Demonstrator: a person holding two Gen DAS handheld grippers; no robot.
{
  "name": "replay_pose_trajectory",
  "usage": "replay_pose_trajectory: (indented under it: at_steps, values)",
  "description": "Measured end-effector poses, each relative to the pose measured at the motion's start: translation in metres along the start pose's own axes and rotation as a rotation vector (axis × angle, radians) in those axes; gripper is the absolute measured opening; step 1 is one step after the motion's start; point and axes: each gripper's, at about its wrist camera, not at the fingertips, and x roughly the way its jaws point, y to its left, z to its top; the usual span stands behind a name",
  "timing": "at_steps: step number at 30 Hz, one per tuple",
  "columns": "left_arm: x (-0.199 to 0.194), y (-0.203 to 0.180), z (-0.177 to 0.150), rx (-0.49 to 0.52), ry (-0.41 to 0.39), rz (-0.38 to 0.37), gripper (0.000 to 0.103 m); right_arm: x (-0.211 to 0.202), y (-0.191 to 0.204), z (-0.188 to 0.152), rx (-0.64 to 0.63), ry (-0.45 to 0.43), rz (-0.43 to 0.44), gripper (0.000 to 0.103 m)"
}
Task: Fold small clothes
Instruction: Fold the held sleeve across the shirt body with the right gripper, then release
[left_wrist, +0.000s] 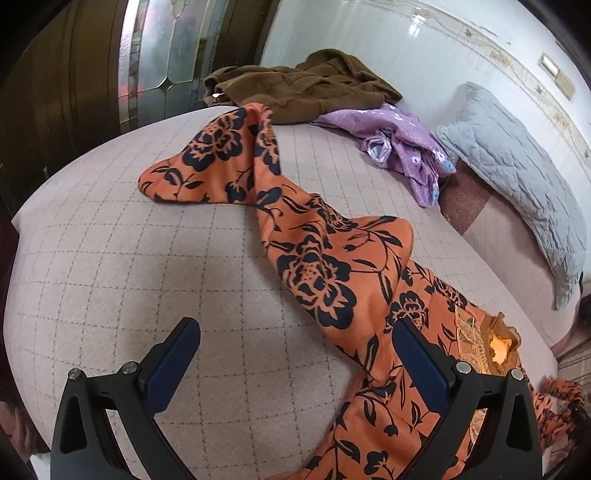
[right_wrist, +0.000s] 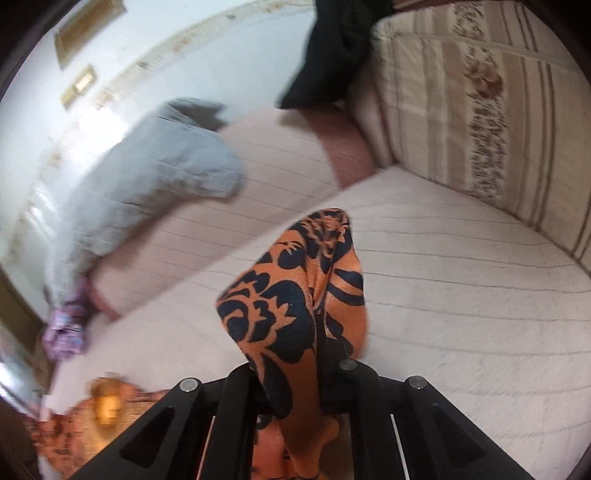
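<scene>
Orange floral garment (left_wrist: 314, 266): it lies stretched diagonally across the quilted bed cover (left_wrist: 147, 258), from a spread end at upper centre to a bunched end by your near right, where an amber, lace-edged patch shows.

Left wrist view, left to right. You see a dark wooden door frame and a leaded glass door panel (left_wrist: 162, 62) at far left, then the pale pink cover with its grey grid stitching. Your left gripper (left_wrist: 295, 354) hangs above the cover with its jaws set wide and nothing between them; its right finger overlaps the orange cloth in the picture, though you cannot tell whether they touch. Farther back lie a brown fleece garment (left_wrist: 303, 86), a purple flowered garment (left_wrist: 402, 144) just beside it, and a grey quilted pillow (left_wrist: 517, 184) against the white glossy wall (left_wrist: 369, 40).

Right wrist view, left to right. You see the same wall, the grey pillow (right_wrist: 147, 192), and the purple garment (right_wrist: 66, 332) at its lower end. Your right gripper (right_wrist: 316, 354) is closed tight on a fold of the orange garment (right_wrist: 291, 302), which stands up in front of the lens. A dark cloth (right_wrist: 332, 51) sits at top centre, and a striped, flower-printed folded quilt (right_wrist: 480, 110) bounds the bed at right. This view is blurred.
</scene>
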Motion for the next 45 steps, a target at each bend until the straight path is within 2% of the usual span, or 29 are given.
replay_pose_trajectory:
  at_steps: [3,7,9,11,13,16,18,20,22,24,25,26,27,29,31,32,33,35,37,38,40,42,43,45]
  values:
    - [-0.004,0.008,0.004,-0.027,-0.006,-0.013,0.103,-0.024,0.073,-0.011,-0.105,-0.035,0.167,0.008]
    - [-0.012,0.019,0.007,-0.038,-0.036,-0.004,0.103,-0.046,0.176,-0.041,-0.268,-0.032,0.362,0.008]
    - [-0.012,0.027,0.008,-0.063,-0.021,-0.027,0.103,-0.056,0.217,-0.056,-0.329,-0.031,0.433,0.008]
    - [-0.011,0.033,0.008,-0.083,-0.006,-0.043,0.103,-0.062,0.244,-0.070,-0.380,-0.032,0.453,0.008]
    - [-0.011,0.036,0.006,-0.091,0.001,-0.046,0.103,-0.057,0.261,-0.079,-0.413,-0.024,0.430,0.008]
    - [-0.009,0.035,0.003,-0.077,0.013,-0.057,0.103,-0.036,0.268,-0.098,-0.500,0.006,0.303,0.008]
    - [-0.006,0.027,0.000,-0.050,0.041,-0.075,0.103,-0.013,0.269,-0.131,-0.650,0.112,0.179,0.008]
    - [-0.005,0.018,-0.005,-0.027,0.059,-0.104,0.103,0.011,0.267,-0.178,-0.854,0.244,0.066,0.008]
    - [-0.008,0.000,-0.011,0.031,0.075,-0.150,0.103,0.022,0.257,-0.205,-0.907,0.359,0.034,0.009]
    - [-0.016,-0.018,-0.017,0.109,0.053,-0.172,0.103,0.018,0.245,-0.217,-0.894,0.402,0.030,0.014]
    - [-0.020,-0.026,-0.020,0.150,0.038,-0.173,0.103,0.011,0.242,-0.218,-0.884,0.398,0.036,0.017]
    - [-0.025,-0.034,-0.022,0.205,0.014,-0.165,0.103,0.004,0.239,-0.218,-0.875,0.406,0.052,0.031]
    - [-0.028,-0.038,-0.022,0.234,-0.006,-0.156,0.103,-0.006,0.236,-0.218,-0.867,0.419,0.068,0.059]
    - [-0.030,-0.035,-0.019,0.234,-0.021,-0.146,0.103,-0.019,0.241,-0.222,-0.906,0.375,0.052,0.091]
    - [-0.025,-0.018,-0.009,0.164,0.007,-0.147,0.103,-0.035,0.261,-0.233,-1.061,0.267,-0.046,0.091]
    - [-0.021,-0.006,-0.004,0.116,0.019,-0.144,0.103,-0.037,0.266,-0.233,-1.102,0.215,-0.085,0.091]
    - [-0.017,0.009,0.003,0.059,0.026,-0.135,0.103,-0.045,0.270,-0.227,-1.083,0.190,-0.083,0.091]
    - [-0.013,0.041,0.012,-0.058,0.035,-0.114,0.103,-0.067,0.279,-0.202,-0.915,0.173,0.050,0.090]
    - [-0.009,0.065,0.016,-0.170,0.037,-0.088,0.103,-0.077,0.290,-0.194,-0.785,0.154,0.182,0.090]
    - [-0.008,0.074,0.017,-0.214,0.041,-0.084,0.103,-0.074,0.301,-0.200,-0.777,0.161,0.218,0.090]
    - [-0.006,0.081,0.017,-0.247,0.058,-0.094,0.103,-0.052,0.333,-0.227,-0.867,0.165,0.182,0.087]
    - [-0.006,0.082,0.015,-0.239,0.058,-0.087,0.103,-0.024,0.358,-0.249,-0.953,0.167,0.137,0.046]
    - [-0.007,0.083,0.014,-0.235,0.055,-0.080,0.103,-0.007,0.364,-0.253,-0.940,0.201,0.117,0.023]
    - [-0.008,0.081,0.012,-0.220,0.059,-0.092,0.103,0.023,0.364,-0.254,-0.872,0.233,0.069,0.024]
